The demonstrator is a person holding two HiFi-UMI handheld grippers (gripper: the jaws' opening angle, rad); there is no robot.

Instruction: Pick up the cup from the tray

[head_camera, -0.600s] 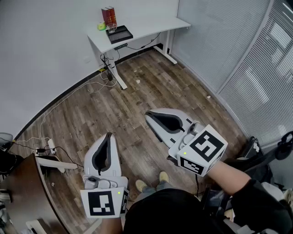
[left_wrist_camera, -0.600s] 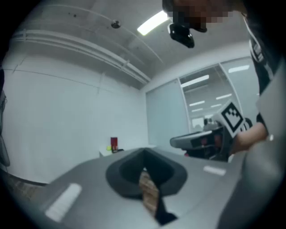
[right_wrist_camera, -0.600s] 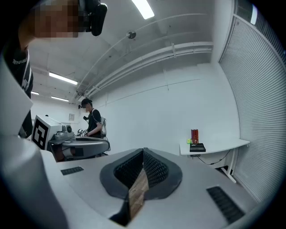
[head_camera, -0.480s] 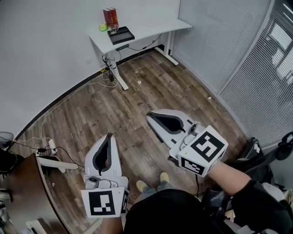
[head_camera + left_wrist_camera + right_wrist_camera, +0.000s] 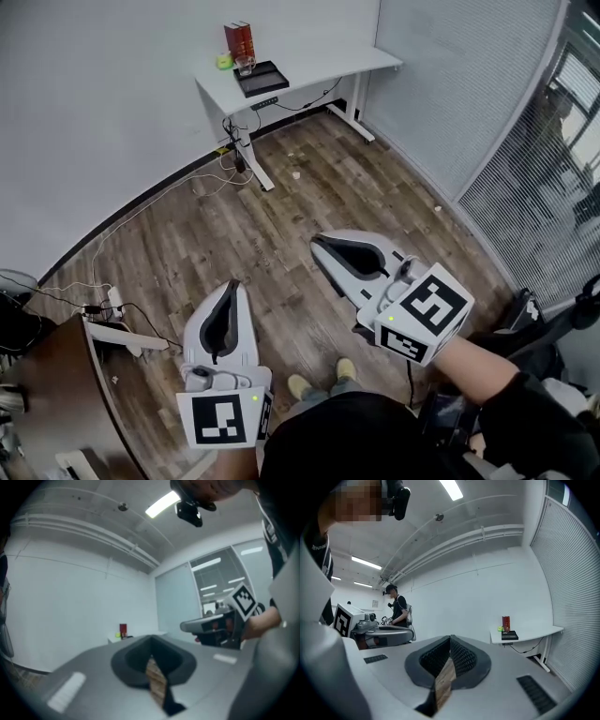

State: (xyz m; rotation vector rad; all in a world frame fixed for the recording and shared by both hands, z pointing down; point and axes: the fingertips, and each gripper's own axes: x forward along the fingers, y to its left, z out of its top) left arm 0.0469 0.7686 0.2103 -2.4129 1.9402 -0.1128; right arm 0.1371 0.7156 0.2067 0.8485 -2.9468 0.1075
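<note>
Since the cup (image 5: 246, 64) sits on the tray (image 5: 265, 79) on the far desk (image 5: 323, 64), well apart from both tools, I'd call this the approach step. Left gripper (image 5: 231, 287) and right gripper (image 5: 320, 246) are both pressed together, holding nothing. Next move: walk in, spread one pair of jaws, line up on the cup.

I make out the cup (image 5: 246, 65) as small and clear, upright at the far end of the black rectangular tray (image 5: 263, 81), which lies flat on the white desk (image 5: 314, 67) across the room.
</note>
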